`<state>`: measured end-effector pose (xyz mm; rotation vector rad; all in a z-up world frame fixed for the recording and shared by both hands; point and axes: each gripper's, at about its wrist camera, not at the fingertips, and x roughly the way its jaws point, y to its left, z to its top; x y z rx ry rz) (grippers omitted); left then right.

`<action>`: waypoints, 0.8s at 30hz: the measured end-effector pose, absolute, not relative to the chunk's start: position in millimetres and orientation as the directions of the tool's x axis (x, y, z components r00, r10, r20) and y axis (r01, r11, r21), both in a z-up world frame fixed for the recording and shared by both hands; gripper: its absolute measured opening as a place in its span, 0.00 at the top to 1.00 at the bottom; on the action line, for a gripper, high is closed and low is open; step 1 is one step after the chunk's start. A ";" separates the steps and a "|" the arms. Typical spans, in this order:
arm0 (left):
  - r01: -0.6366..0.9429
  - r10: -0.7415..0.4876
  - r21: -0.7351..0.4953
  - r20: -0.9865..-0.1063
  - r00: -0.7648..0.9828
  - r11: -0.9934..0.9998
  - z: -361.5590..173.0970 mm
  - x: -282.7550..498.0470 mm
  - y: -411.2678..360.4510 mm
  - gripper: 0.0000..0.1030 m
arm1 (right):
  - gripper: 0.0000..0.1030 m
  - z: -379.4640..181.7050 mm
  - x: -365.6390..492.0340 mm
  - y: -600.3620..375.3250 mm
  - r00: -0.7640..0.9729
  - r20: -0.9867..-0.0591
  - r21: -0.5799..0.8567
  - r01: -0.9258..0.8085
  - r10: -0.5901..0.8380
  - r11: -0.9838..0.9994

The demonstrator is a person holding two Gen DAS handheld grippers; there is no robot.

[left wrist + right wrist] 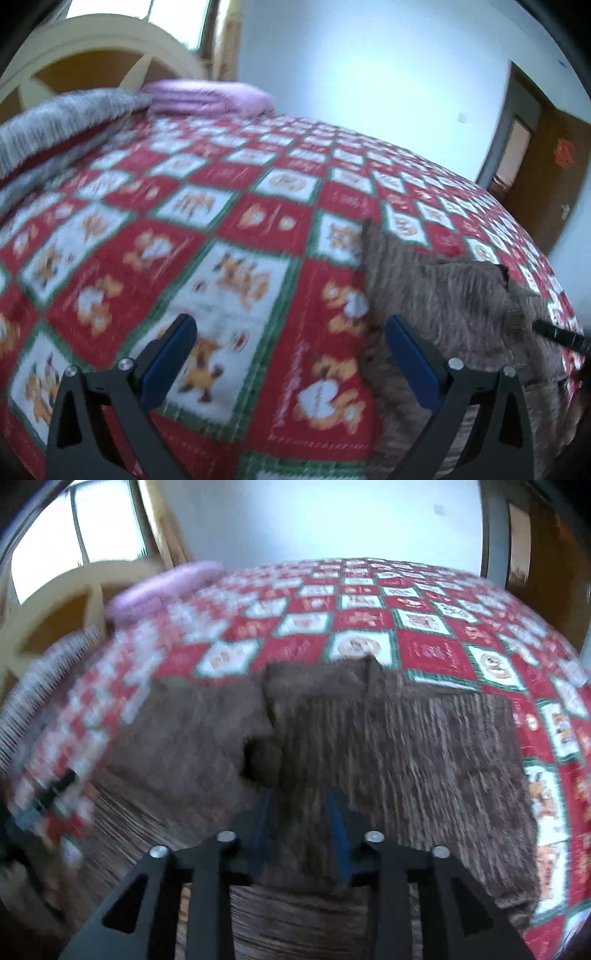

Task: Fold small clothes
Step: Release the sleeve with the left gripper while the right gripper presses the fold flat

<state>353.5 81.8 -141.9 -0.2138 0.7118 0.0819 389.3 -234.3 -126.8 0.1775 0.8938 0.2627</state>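
Right claw [301,808] is hovering part-open over brown ribbed knit garment [369,746], nothing clamped; left claw [291,345] is gaping wide above red-and-white checked bear-print bedspread [229,221].

My brown knitted garment [388,738] lies spread on the red-and-white checked bedspread [229,206], right under and ahead of my right gripper [301,808]. In my left wrist view the garment sits to the right of my left gripper [291,332], which hangs over bare bedspread. At the far end of the bed a folded pink quilt [207,96] lies on the bedspread. Just left of it is a bunched grey fuzzy blanket [55,122]. Behind both stands the cream curved wooden headboard [110,40]. A brown wooden door [546,155] is off to the far right.
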 end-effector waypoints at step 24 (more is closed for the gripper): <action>-0.024 0.033 0.023 -0.785 0.618 0.999 -177.2 400.6 38.6 0.00 | 0.54 -143.3 432.0 -226.0 0.638 -0.760 -0.131 0.035 -0.123 0.991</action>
